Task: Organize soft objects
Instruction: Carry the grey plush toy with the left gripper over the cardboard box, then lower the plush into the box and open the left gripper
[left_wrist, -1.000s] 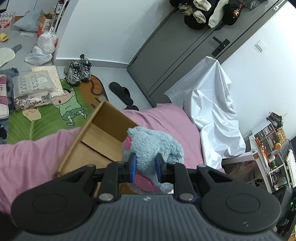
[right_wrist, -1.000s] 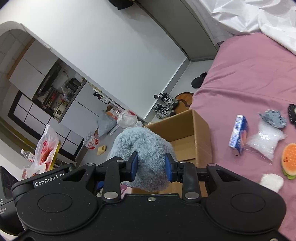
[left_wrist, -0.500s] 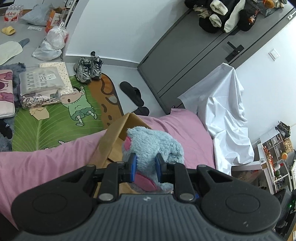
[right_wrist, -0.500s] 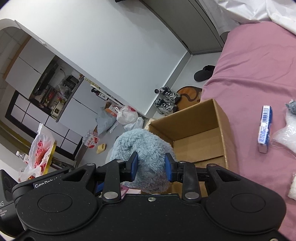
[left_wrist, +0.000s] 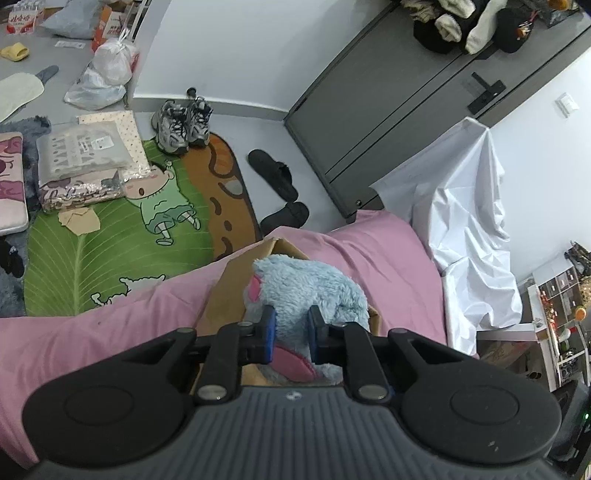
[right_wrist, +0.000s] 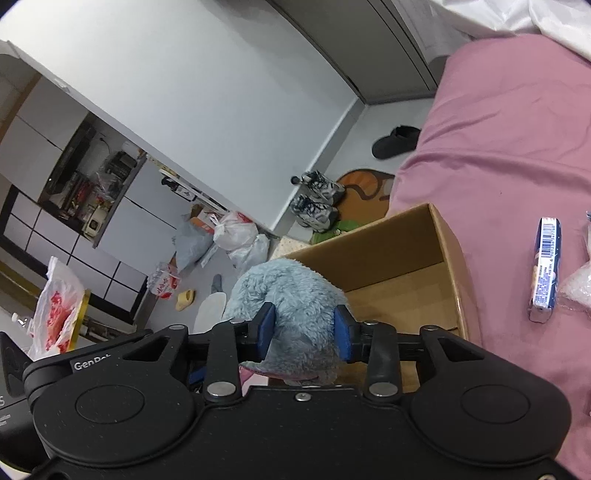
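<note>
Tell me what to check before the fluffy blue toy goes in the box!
1. Left gripper pinches the toy: ok, shut on it.
2. Right gripper holds the toy: not ok, its jaws are opening, fur between them.
3. Box is open on top: ok.
4. Room inside the box: ok, the part that shows is bare.
5. Toy is over the box: ok, it hangs at the near rim.
6. Blue packet is out of the way: ok, beside the box on the pink sheet.
</note>
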